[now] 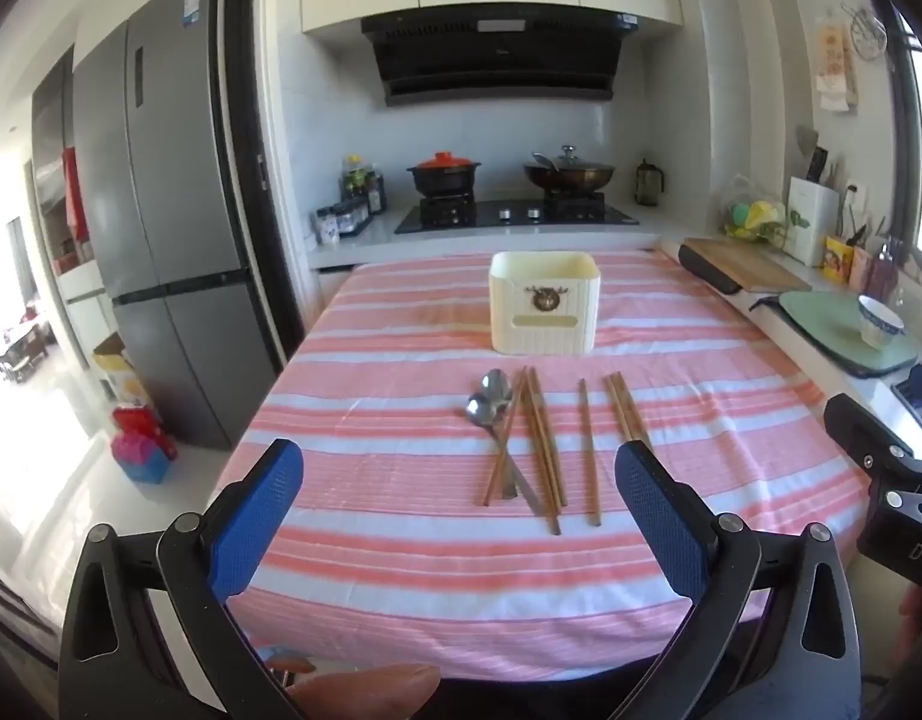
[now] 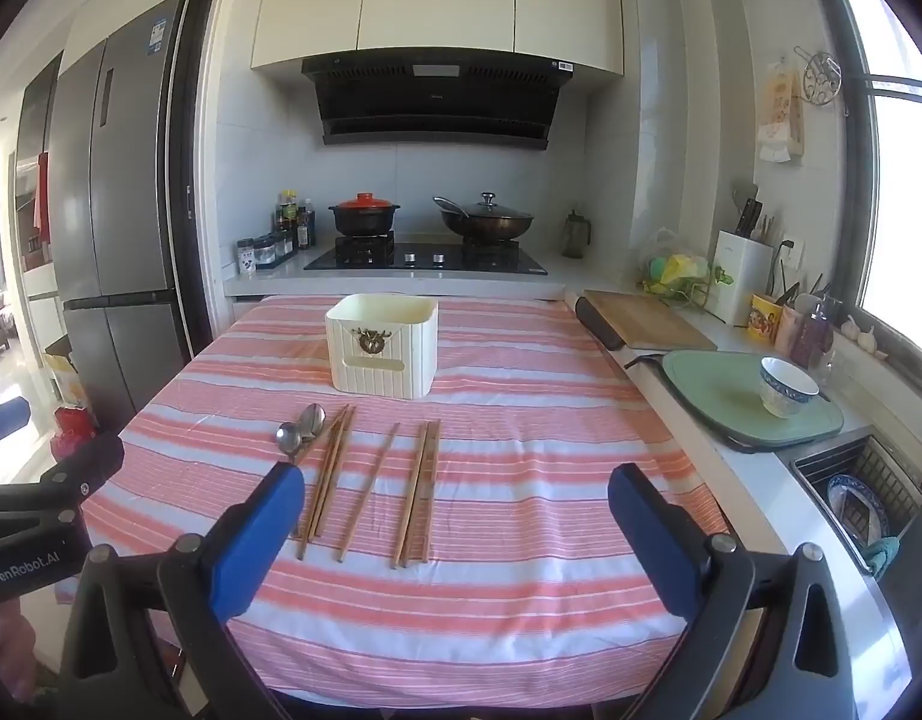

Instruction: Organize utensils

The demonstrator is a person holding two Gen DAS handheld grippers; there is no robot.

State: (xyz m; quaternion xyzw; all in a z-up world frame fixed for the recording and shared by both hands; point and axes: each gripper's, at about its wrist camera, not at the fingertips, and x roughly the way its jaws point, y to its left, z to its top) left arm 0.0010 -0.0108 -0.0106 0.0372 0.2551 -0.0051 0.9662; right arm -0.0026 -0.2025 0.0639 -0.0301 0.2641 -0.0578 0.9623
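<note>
Fingers of both grippers spread wide, empty, tilted down toward chopsticks [image 1: 542, 444].

Home kitchen. Gas hob [image 2: 425, 258] on the far counter with a pot [image 2: 365, 217] and wok [image 2: 487, 222], hood [image 2: 435, 99] above, fridge [image 2: 116, 192] far left, sink [image 2: 860, 495] right, knife block [image 2: 742, 276] by the window.

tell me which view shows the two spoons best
The left wrist view: both spoons lie in the open, bowls and crossing handles visible. In the right wrist view the spoon bowls show, but a blue finger covers their handles.
</note>
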